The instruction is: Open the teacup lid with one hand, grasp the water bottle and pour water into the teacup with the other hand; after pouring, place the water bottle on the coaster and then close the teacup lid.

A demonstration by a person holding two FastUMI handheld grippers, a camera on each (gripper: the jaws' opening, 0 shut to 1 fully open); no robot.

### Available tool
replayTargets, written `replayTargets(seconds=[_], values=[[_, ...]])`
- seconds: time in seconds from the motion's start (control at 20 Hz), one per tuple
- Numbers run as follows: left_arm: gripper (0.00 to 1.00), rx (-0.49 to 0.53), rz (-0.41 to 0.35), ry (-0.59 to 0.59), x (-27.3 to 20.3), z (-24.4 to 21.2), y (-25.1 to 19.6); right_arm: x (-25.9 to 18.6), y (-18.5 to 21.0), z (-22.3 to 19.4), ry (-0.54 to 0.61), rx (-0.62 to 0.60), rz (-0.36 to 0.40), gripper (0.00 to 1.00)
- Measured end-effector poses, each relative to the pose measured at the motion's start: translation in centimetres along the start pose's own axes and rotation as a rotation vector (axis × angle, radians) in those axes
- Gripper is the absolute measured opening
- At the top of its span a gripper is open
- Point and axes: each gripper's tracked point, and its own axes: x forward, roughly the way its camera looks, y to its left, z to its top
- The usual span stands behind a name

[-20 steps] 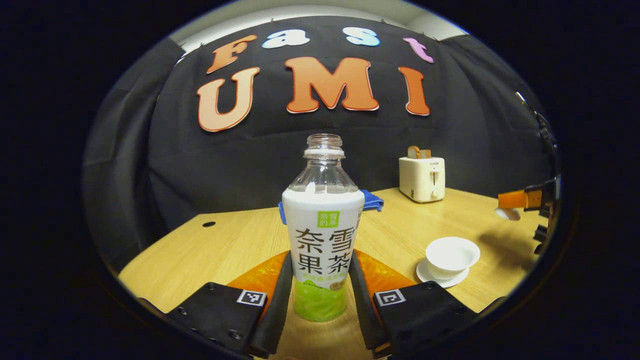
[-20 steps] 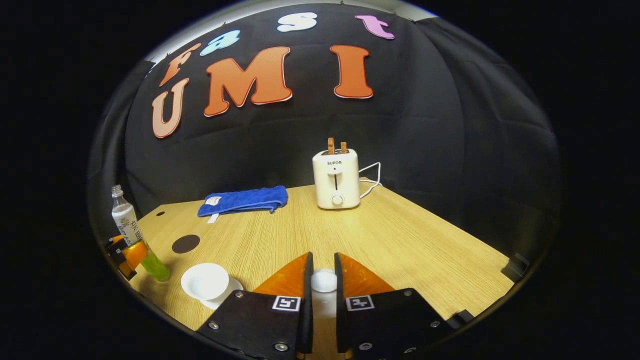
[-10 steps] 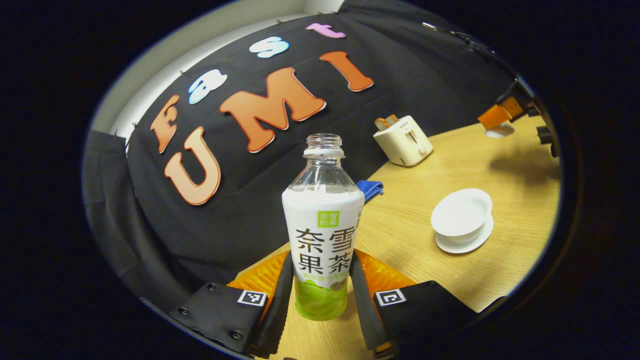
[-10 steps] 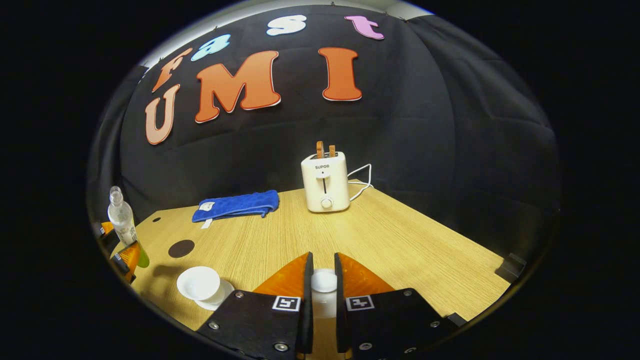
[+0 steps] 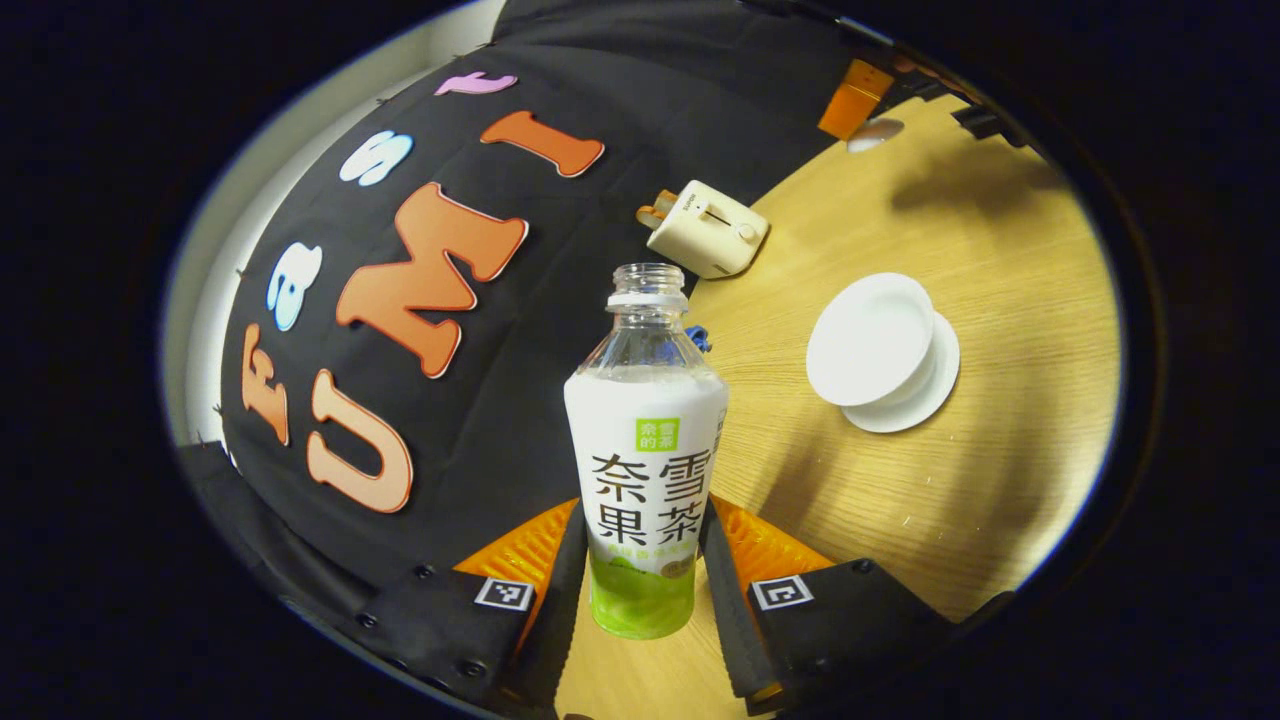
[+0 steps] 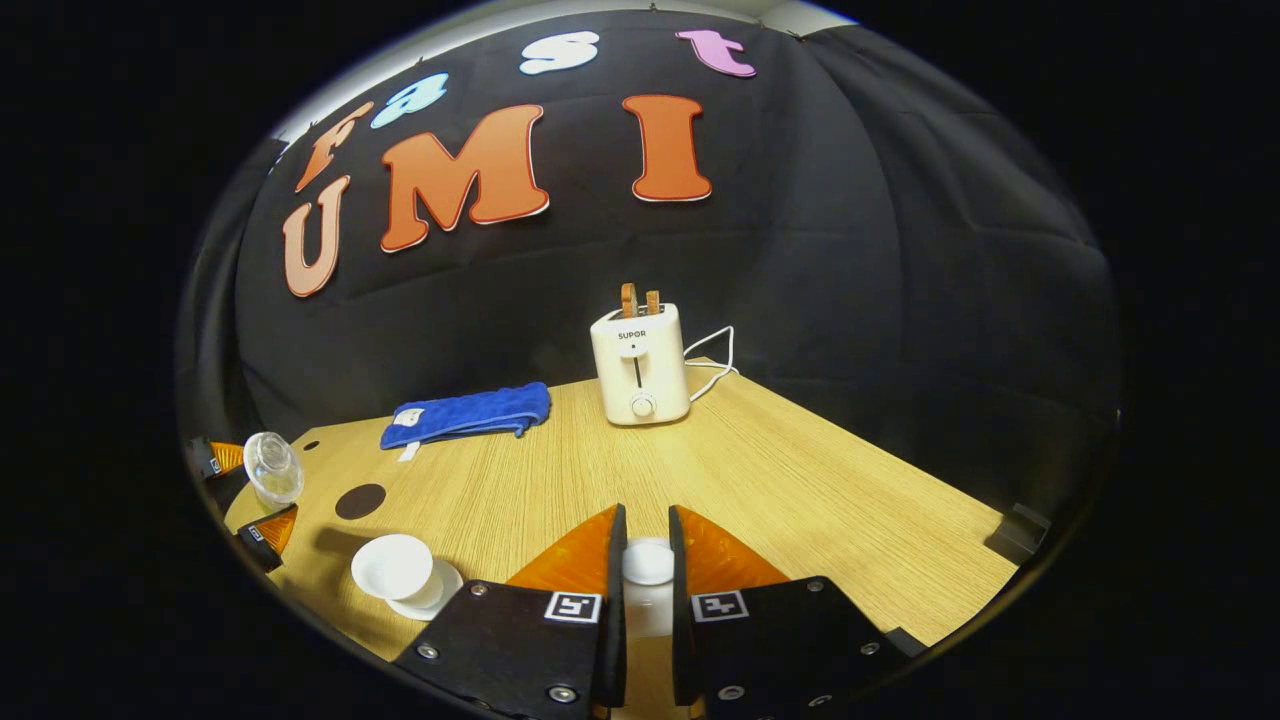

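1. Risk, as a judgement: in the left gripper view the bottle point(image 5: 646, 440) is tipped toward the cup point(image 5: 868, 340), but its open mouth sits left of the cup's rim; water could land on the table point(image 5: 960, 500) if the tilt deepens before the mouth is over the bowl
2. The smooth bottle could also slide between the fingers as it tips
3. The left gripper point(image 5: 640, 590) clamps the bottle low on its label, both fingers pressing, centre of frame; the cup lies to the upper right on its saucer point(image 5: 935, 385)
4. The right gripper point(image 6: 645, 575) pinches the lid point(image 6: 648, 562), bottom centre of the right gripper view, well apart from the cup at lower left; the coaster point(image 6: 360, 501) lies just behind the cup
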Motion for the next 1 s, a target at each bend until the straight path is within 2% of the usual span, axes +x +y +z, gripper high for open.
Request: replayTargets(seconds=[0.25,0.3,0.35,0.5,0.6,0.65,0.7,0.95,1.0], values=[[0.62,0.169,-0.026,0.001,0.3,0.4,-0.2,0.0,-0.6,0.1,-0.001,0.007,-0.011,0.18],[0.65,0.188,-0.032,0.0,0.4,0.5,-0.3,-0.1,-0.7,0.2,-0.004,0.008,-0.013,0.18],[0.62,0.207,-0.037,0.002,0.4,0.4,-0.5,-0.1,-0.9,0.2,-0.005,0.007,-0.016,0.18],[0.62,0.3,-0.049,-0.001,0.5,0.7,-0.4,0.0,-1.0,0.1,0.001,0.008,-0.019,0.18],[0.65,0.362,-0.064,-0.004,0.3,1.0,-0.4,0.0,-1.0,-0.1,0.006,0.006,-0.019,0.18],[0.65,0.394,-0.074,-0.007,0.3,1.1,-0.5,0.0,-1.0,0.0,0.006,0.006,-0.02,0.14],[0.65,0.426,-0.082,-0.009,0.2,1.2,-0.5,0.0,-1.0,0.0,0.005,0.005,-0.019,0.18],[0.65,0.544,-0.102,-0.016,-0.2,1.7,-0.8,0.0,-0.9,-0.2,0.011,0.009,-0.014,0.18],[0.63,0.561,-0.106,-0.015,-0.3,1.6,-0.7,-0.1,-0.8,-0.1,0.011,0.008,-0.012,0.18]])
